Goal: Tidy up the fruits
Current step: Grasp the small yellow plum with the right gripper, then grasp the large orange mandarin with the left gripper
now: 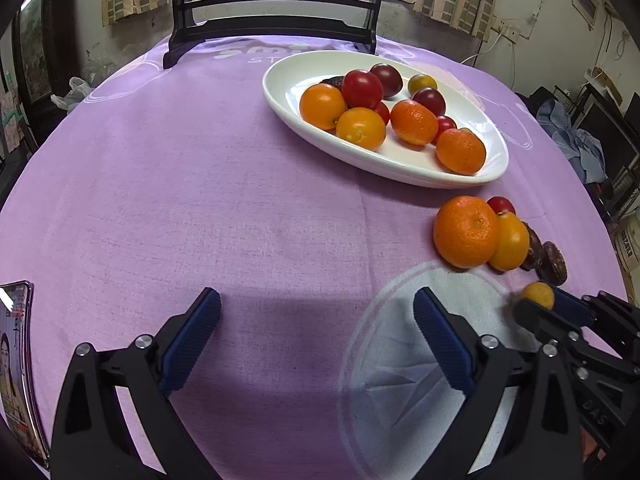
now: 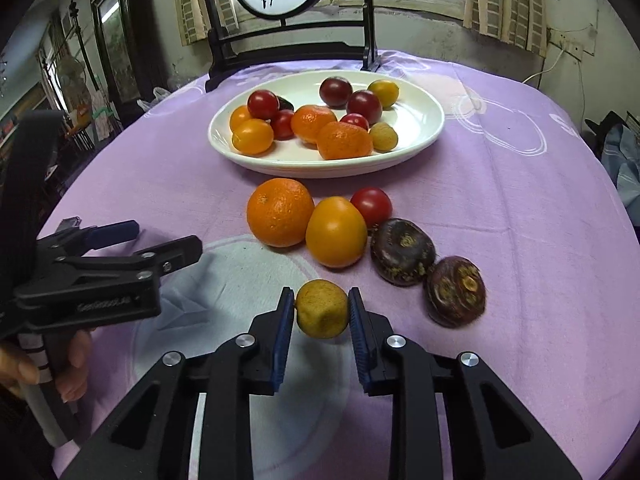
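My right gripper [image 2: 322, 310] is shut on a small yellow-brown fruit [image 2: 322, 309], just above the purple cloth; the fruit also shows in the left wrist view [image 1: 538, 295]. Ahead of it lie a large orange [image 2: 280, 212], a yellow-orange fruit [image 2: 336, 232], a red tomato [image 2: 372, 205] and two dark purple fruits [image 2: 402, 251] [image 2: 454, 291]. A white oval plate [image 2: 424, 120] behind them holds several oranges and tomatoes. My left gripper [image 1: 316, 312] is open and empty over bare cloth, left of the right gripper.
A dark wooden stand [image 2: 288, 54] with a round painted panel stands at the table's far edge. A phone [image 1: 16, 360] lies at the near left. The table edge curves away on all sides.
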